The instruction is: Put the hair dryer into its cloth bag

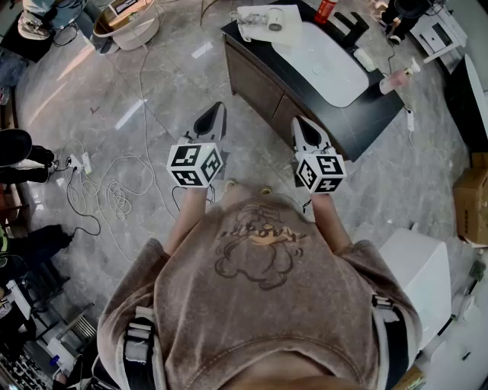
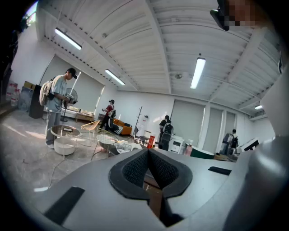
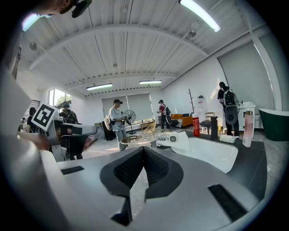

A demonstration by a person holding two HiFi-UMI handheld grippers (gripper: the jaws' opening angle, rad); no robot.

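Observation:
The white hair dryer lies on a pale cloth bag at the far left end of a black counter. In the right gripper view the hair dryer shows just beyond the jaws, beside the white basin. My left gripper hangs over the floor in front of the counter, jaws shut and empty. My right gripper is level with it near the counter's front edge, also shut with nothing in it. Both pairs of pads meet in the gripper views: left gripper, right gripper.
A white basin fills the counter's middle, with a red bottle behind and a pink bottle at the right. Cables lie on the floor at left. A cardboard box and white unit stand right. Several people stand across the room.

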